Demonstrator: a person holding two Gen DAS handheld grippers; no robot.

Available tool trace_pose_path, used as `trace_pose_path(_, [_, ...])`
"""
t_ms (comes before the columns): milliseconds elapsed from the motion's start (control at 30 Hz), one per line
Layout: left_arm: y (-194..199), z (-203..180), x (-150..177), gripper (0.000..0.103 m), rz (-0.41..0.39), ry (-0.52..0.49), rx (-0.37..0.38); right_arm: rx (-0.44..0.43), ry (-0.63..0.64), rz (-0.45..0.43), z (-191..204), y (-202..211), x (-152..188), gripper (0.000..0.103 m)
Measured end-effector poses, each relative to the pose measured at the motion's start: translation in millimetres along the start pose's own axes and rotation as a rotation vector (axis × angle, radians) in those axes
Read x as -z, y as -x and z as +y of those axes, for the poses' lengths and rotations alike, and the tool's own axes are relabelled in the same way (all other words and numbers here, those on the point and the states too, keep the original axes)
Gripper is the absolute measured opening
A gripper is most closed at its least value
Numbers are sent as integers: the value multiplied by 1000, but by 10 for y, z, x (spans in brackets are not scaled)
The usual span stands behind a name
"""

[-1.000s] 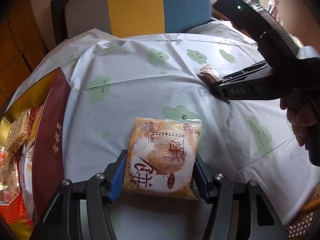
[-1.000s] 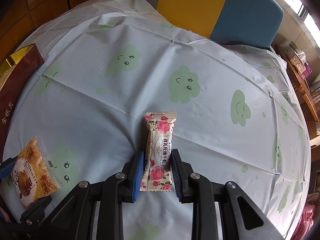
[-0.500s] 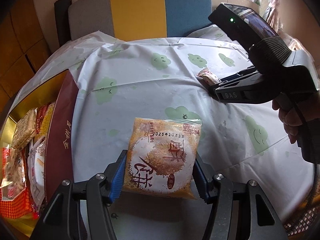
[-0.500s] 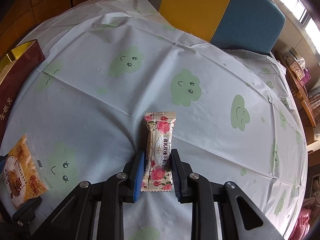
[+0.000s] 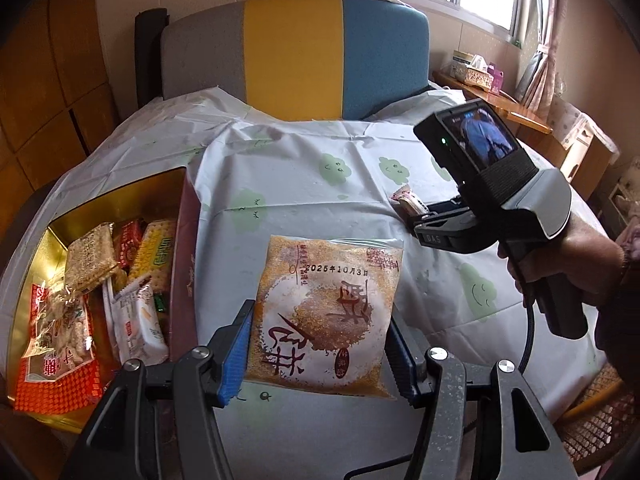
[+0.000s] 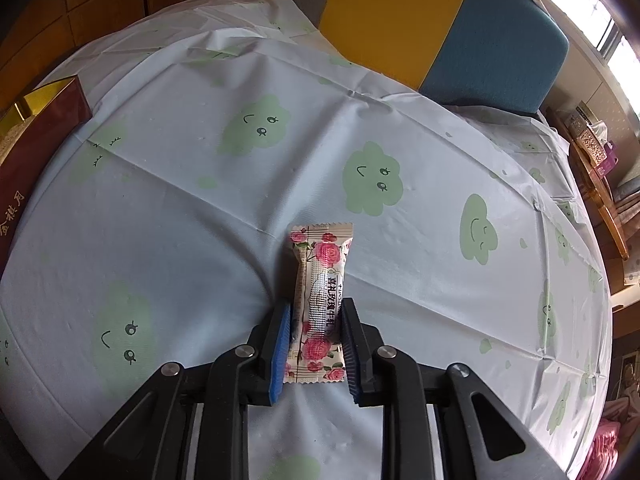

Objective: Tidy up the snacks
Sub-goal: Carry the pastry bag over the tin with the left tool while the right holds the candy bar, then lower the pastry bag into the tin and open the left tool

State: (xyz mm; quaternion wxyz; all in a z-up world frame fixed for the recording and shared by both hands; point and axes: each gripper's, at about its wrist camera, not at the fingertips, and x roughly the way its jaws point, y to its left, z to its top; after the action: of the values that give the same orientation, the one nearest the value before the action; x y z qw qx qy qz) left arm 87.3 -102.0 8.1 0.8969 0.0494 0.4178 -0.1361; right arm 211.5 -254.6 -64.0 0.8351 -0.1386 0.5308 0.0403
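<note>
My left gripper [image 5: 320,344] is shut on a flat orange snack packet [image 5: 326,312] with red characters and holds it above the table. My right gripper [image 6: 316,334] is shut on a slim white candy bar wrapper with pink roses [image 6: 320,292]; this gripper [image 5: 420,220] also shows at the right of the left wrist view, with the wrapper's end [image 5: 408,202] sticking out. A gold-lined maroon box [image 5: 180,240] at the left holds several snack packets [image 5: 88,292].
The round table has a white cloth with green clouds [image 6: 256,128]. A grey, yellow and blue chair [image 5: 296,52] stands behind it. The box corner [image 6: 52,100] shows at the left of the right wrist view. A wooden shelf [image 5: 492,100] is at the right.
Both grippers have risen with their snacks. The left view now takes in more of the open box and the room. The orange packet has left the right wrist view.
</note>
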Motion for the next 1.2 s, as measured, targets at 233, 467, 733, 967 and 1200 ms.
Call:
trace_pose_path(233, [309, 398, -45, 61, -49, 58, -36, 1, -1, -10, 1, 13, 17, 24])
trace_pose_path(467, [565, 1154, -15, 61, -92, 208, -159, 18, 16, -16, 38, 40, 30, 24])
trace_pose_path(733, [638, 2080, 320, 61, -43, 435, -284, 22, 16, -18, 50, 47, 33, 24])
trace_pose_path(967, [373, 2175, 373, 61, -2, 513, -227, 53, 32, -22, 104, 68, 31, 24])
trace_pose_path(1200, [-118, 2056, 267, 61, 61, 521, -221, 54, 28, -25, 101, 71, 37, 24])
